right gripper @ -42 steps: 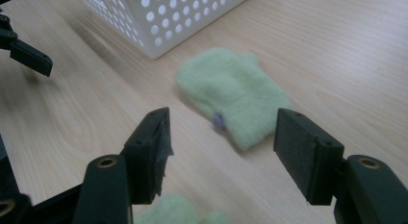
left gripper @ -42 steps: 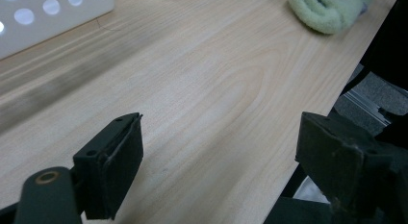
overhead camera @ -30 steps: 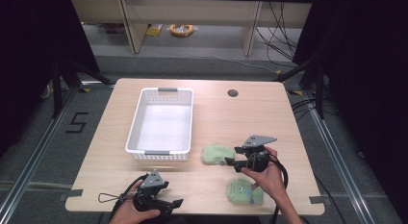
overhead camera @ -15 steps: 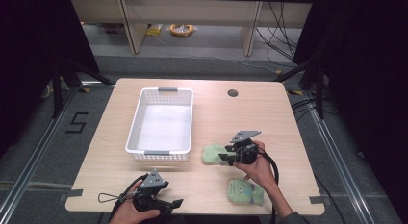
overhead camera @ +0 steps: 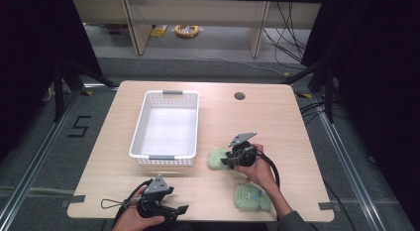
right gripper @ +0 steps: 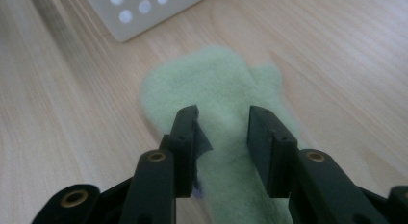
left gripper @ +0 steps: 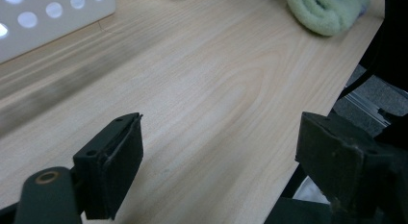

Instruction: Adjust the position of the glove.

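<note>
A black digit "5" [overhead camera: 79, 126] is marked on the grey floor left of the table.

table [overhead camera: 277, 117]: pale matt wood grain | basket [overhead camera: 141, 132]: white perforated plastic | towels [right gripper: 216, 89]: fuzzy green cloth

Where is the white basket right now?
In the high view the white basket sits on the left half of the table, toward the far edge. A green cloth lies just off its near right corner, at the right gripper.
</note>
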